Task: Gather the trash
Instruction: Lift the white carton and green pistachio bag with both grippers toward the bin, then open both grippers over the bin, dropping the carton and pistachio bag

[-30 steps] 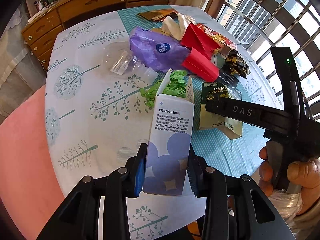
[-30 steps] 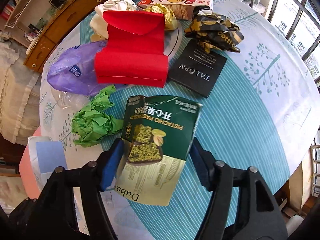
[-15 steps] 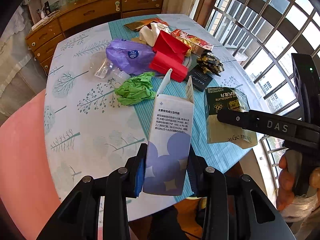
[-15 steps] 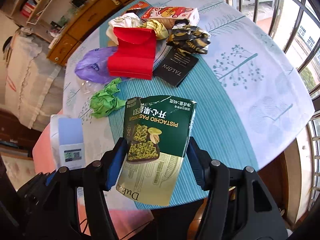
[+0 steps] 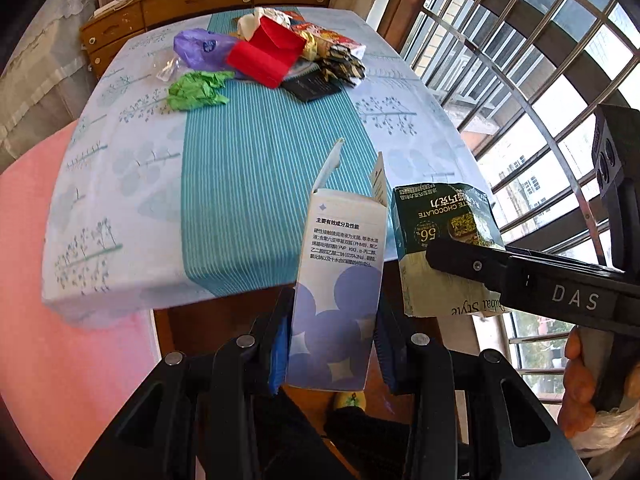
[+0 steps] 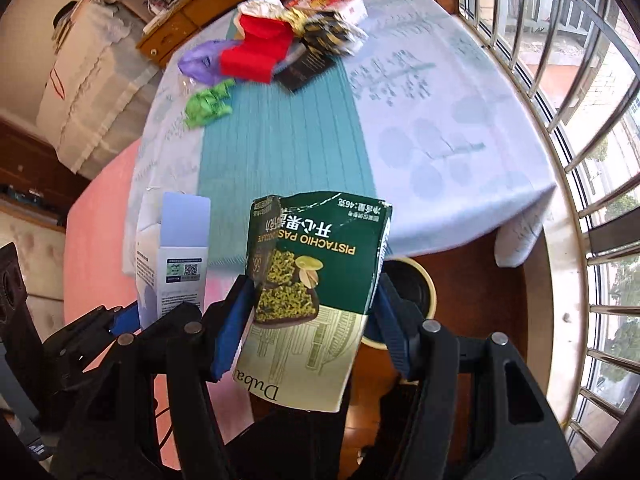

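My left gripper (image 5: 330, 350) is shut on a white and purple carton (image 5: 340, 280), held off the table's near edge; the carton also shows in the right wrist view (image 6: 176, 252). My right gripper (image 6: 312, 332) is shut on a green pistachio chocolate box (image 6: 316, 272), also seen in the left wrist view (image 5: 436, 240), beside the carton. A round bin with a yellow rim (image 6: 412, 288) stands on the floor behind the green box. More trash lies at the table's far end: red folder (image 5: 264, 54), green crumpled paper (image 5: 196, 90), purple bag (image 5: 200, 50), black card (image 5: 312, 86).
The table (image 5: 256, 160) has a teal-striped cloth. A pink seat (image 5: 60, 320) is to the left. Barred windows (image 5: 520, 60) run along the right. A wooden dresser (image 5: 192, 0) stands behind the table. Snack wrappers (image 6: 332, 20) lie at the far end.
Both grippers have pulled back and down off the table with their boxes. The table's near edge and the floor bin have come into view.
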Tool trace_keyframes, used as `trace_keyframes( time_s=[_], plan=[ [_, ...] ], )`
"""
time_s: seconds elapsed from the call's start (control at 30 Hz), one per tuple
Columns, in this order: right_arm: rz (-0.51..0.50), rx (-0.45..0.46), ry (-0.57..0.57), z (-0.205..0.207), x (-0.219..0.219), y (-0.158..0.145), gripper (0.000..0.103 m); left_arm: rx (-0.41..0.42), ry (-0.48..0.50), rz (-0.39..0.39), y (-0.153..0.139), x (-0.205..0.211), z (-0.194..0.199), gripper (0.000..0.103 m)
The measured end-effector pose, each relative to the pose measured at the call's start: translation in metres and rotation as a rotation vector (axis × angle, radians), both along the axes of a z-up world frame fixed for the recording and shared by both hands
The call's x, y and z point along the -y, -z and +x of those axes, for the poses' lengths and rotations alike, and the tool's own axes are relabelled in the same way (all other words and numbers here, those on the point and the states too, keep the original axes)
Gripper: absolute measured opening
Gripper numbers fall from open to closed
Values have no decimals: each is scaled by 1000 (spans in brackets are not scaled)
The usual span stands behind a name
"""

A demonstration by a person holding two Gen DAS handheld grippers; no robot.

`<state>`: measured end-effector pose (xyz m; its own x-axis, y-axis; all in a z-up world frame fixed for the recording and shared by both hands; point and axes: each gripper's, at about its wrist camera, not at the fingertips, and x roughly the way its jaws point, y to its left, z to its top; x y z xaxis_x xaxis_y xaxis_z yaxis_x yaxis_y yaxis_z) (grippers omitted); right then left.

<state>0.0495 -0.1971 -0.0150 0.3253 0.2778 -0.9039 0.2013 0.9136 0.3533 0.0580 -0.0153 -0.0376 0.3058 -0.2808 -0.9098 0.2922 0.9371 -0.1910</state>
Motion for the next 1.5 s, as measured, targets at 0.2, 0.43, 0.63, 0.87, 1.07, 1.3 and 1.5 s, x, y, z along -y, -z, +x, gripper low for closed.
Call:
trace_keyframes(
  time_s=[0.2, 0.43, 0.63, 0.87, 1.07, 1.3, 1.5],
  plan=[
    [24, -123, 0, -48, 18, 57, 58, -92, -3, 51, 46, 25, -60, 36],
    [40, -259, 55, -88, 28, 153, 61, -197, 23, 96, 124, 32, -83, 36],
    [22, -289, 96, -97, 28, 251, 64, -237, 27, 114, 221, 38, -88, 36],
    [10, -279, 161, -91, 33, 356, 66, -258, 3, 124, 335, 33, -67, 36],
    [47, -290, 241, -80, 39, 420, 68, -260, 31, 107, 398, 35, -59, 43],
    [14, -237, 277, -80, 47, 439, 77, -258, -24, 95, 429, 20, -47, 86],
    [-44, -190, 278, -74, 47, 430, 77, -249, -77, 83, 413, 6, -23, 86]
  ],
)
